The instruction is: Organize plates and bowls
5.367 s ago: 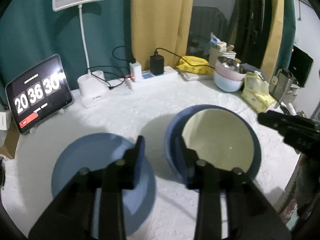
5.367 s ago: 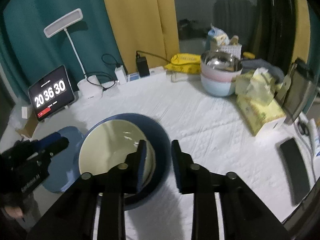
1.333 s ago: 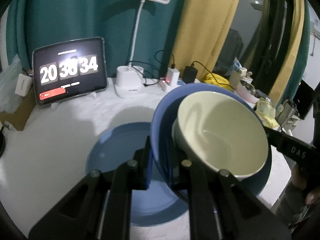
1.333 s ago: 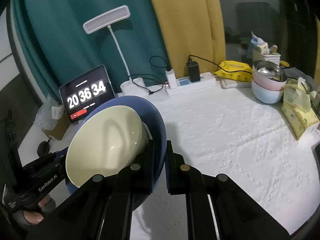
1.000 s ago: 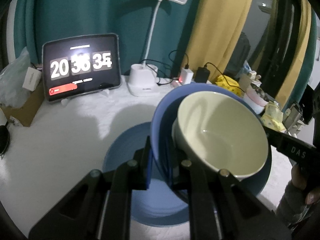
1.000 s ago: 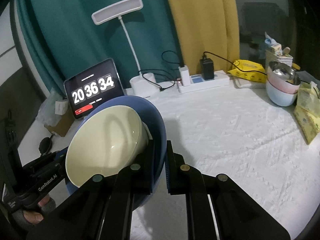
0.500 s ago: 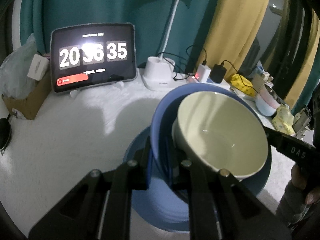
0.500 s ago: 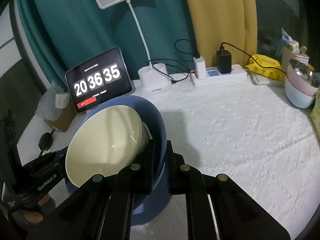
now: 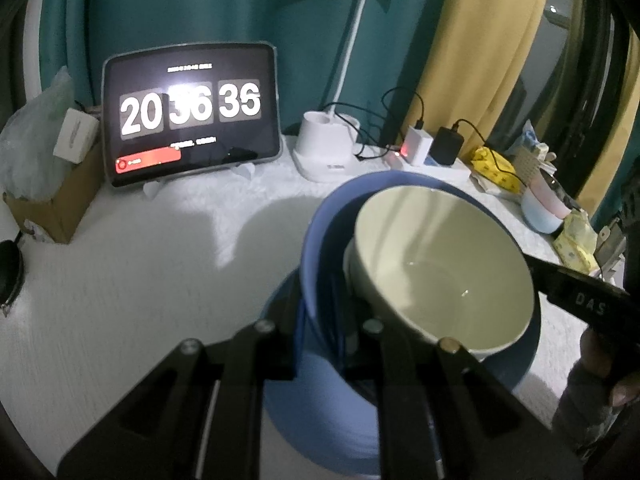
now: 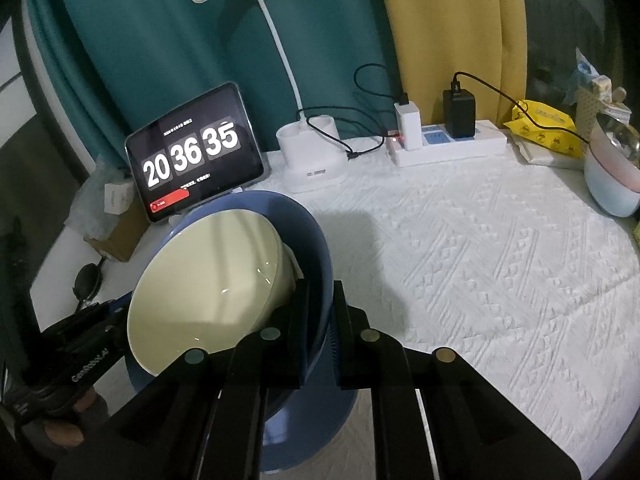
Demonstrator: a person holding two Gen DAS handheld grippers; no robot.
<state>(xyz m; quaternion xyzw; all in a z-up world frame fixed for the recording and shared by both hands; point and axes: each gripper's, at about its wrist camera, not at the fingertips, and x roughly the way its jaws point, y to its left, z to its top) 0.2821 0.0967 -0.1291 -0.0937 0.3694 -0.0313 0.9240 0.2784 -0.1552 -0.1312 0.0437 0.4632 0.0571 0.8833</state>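
A deep blue plate with a cream bowl inside it is tilted and held at two opposite sides of its rim. My left gripper is shut on the near rim in the left wrist view. The right gripper is shut on the other side of the blue plate, with the cream bowl beyond its fingers. A second blue plate lies on the white cloth right below, mostly covered. Each gripper shows in the other's view: right gripper, left gripper.
A tablet clock, a white lamp base and a power strip line the back edge. Stacked bowls and a yellow packet stand at the back right. A cardboard box sits at the left.
Both grippers closed on the blue plate's rim, lifted it with the cream bowl and carried it left. Over the last second it sank over the second blue plate, which it now mostly covers.
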